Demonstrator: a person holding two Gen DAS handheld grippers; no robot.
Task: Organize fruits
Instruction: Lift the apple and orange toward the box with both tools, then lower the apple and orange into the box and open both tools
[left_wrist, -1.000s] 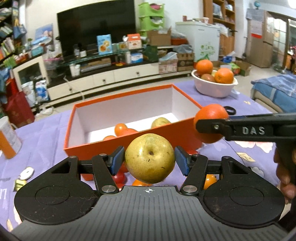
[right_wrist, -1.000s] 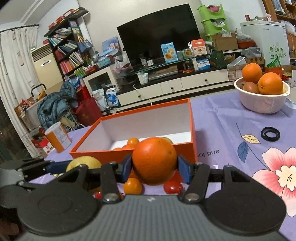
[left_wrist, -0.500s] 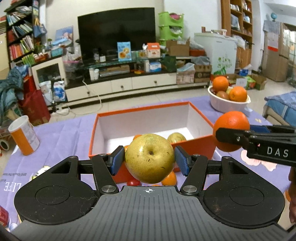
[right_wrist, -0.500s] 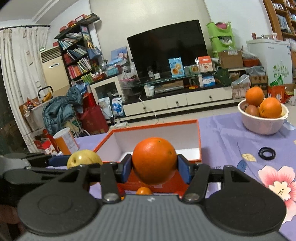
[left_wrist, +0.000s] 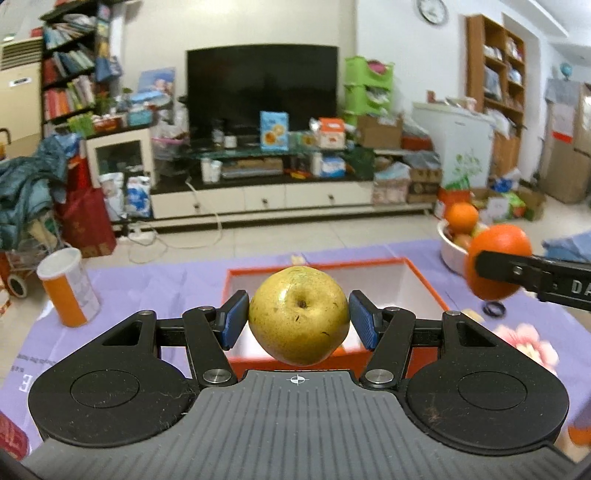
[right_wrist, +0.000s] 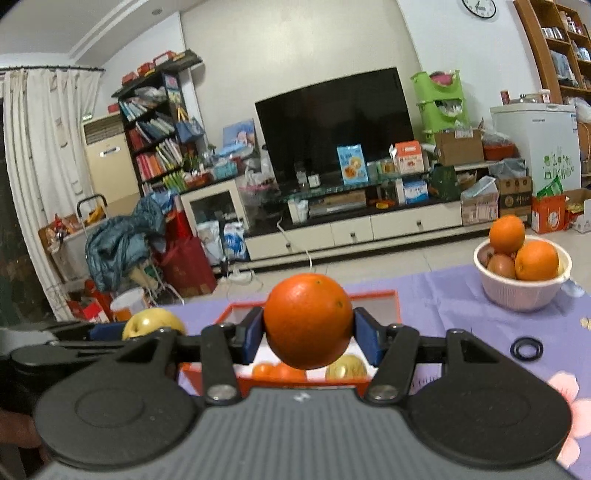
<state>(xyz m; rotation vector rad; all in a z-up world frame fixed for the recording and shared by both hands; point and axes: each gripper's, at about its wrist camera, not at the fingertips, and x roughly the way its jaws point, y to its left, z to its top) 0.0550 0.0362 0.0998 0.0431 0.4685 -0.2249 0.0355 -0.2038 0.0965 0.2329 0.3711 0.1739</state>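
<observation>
The left gripper (left_wrist: 298, 320) is clamped on a yellow-green apple (left_wrist: 299, 315), its blue pads (left_wrist: 233, 318) pressing both flanks, stem dimple facing the camera. The right gripper (right_wrist: 308, 334) is likewise closed on an orange (right_wrist: 308, 320). Both are held level, side by side, above the near wall of the orange box (left_wrist: 424, 288) on the purple tablecloth (left_wrist: 155, 284). Inside the box lie small orange fruits (right_wrist: 279, 370) and what looks like a second apple (right_wrist: 347, 366). A white bowl of oranges (right_wrist: 522, 291) stands near the table's far right edge.
</observation>
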